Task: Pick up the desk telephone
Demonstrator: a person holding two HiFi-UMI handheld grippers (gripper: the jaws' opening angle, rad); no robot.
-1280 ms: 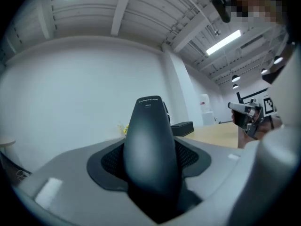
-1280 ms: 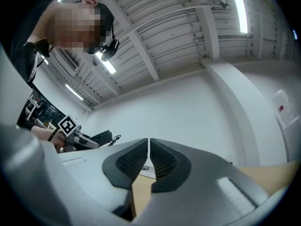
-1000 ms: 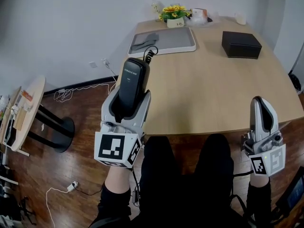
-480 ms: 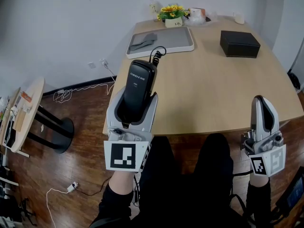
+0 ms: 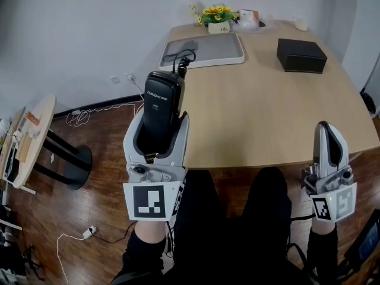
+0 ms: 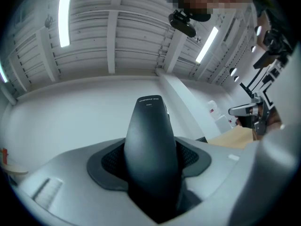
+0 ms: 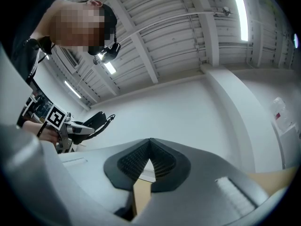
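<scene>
The left claw (image 5: 158,123) is clenched on a black telephone handset (image 5: 161,103), which stands lengthwise between the two jaws with its upper end jutting out past their tips. In the left gripper view the ribbed dark pads (image 6: 111,161) press against either side of the handset's rounded body, and a small line of pale print sits near its top edge. The handset hangs in the air off the bench (image 5: 261,111), just beside the bench's near left corner and above the wooden floor (image 5: 89,212). A black coiled cord (image 5: 183,60) runs from the handset's far end towards a grey tray (image 5: 228,49) lying at the back left of the bench; where the cord ends cannot be made out. The right claw (image 5: 326,130) is shut with nothing in it: in the right gripper view its two pads meet at the tips, with only a narrow wedge of bench showing below them. It is held low by the bench's near right corner, well apart from the left one, pointing upward. Further back on the bench rest a black box (image 5: 301,54) and a small pot of yellow flowers (image 5: 217,13). A round side table (image 5: 32,136) stands on the floor at the far left.
</scene>
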